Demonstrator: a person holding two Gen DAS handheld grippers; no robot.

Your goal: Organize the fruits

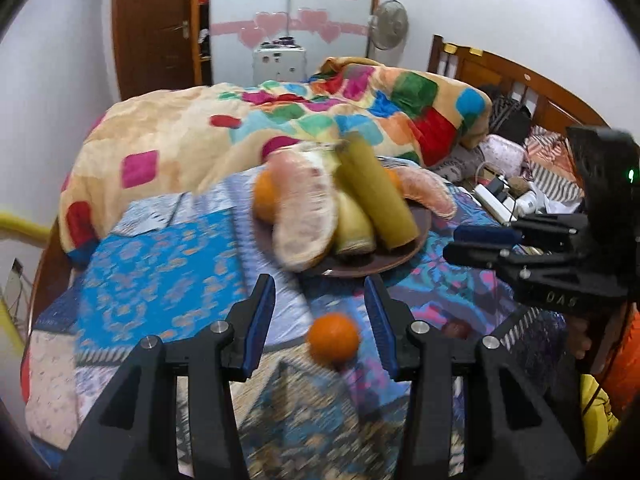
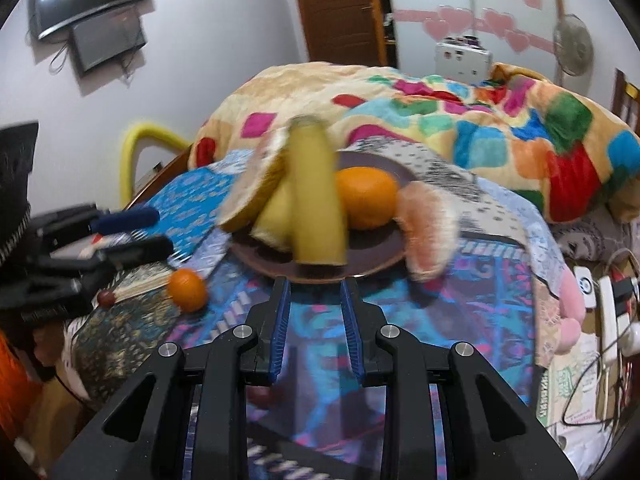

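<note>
Nearest, left gripper (image 1: 320, 300) with blue-padded jaws spread, nothing clasped, above small round orange (image 1: 334, 342) lying loose on patterned bedspread (image 1: 160, 264) near the bed's front edge. Right gripper (image 2: 314, 300) parted narrowly, empty, just before brown round plate (image 2: 376, 264). On plate: yellow-green corn cobs (image 2: 316, 208), large orange (image 2: 366, 202), peeled pink pomelo segments (image 2: 426, 228). Beyond, multicoloured checked blanket (image 1: 248, 128).

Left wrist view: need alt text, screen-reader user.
The open left gripper hangs over a patterned bedspread with a loose orange lying between its fingers, untouched. Beyond it a brown plate holds bananas, pomelo pieces and oranges. The right gripper enters from the right edge.
</note>
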